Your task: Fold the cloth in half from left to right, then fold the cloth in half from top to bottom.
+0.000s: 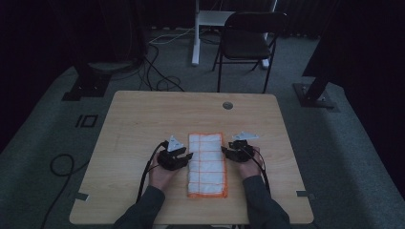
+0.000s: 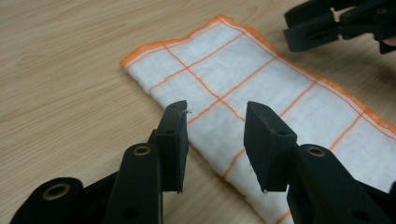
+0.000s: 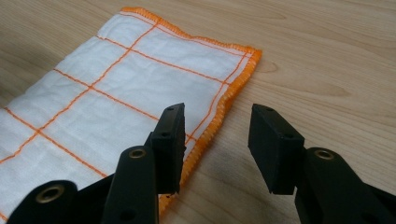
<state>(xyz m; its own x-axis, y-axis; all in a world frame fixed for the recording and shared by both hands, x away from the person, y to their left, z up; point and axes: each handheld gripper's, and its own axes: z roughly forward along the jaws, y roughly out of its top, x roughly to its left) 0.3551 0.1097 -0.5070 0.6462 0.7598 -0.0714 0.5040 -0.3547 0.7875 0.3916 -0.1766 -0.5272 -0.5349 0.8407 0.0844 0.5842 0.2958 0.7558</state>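
the folded cloth [image 1: 206, 164] lies flat on the table [image 1: 143, 119] between both hands. the left gripper [image 2: 215, 135] and right gripper [image 3: 215, 140] gape, holding nothing — next, i think, pinch an edge and fold again.

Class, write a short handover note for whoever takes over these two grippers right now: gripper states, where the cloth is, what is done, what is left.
Left gripper: jaws open, nothing between them, at the cloth's folded left edge.
Right gripper: jaws open, holding nothing, at the orange-hemmed right edge.
Cloth: white with orange grid, lying flat as a long narrow strip on the table between the grippers, touched by neither.
Done: it looks folded lengthwise, judging by the doubled left edge.
Left: probably a further fold, end to end; nothing is gripped for it yet.
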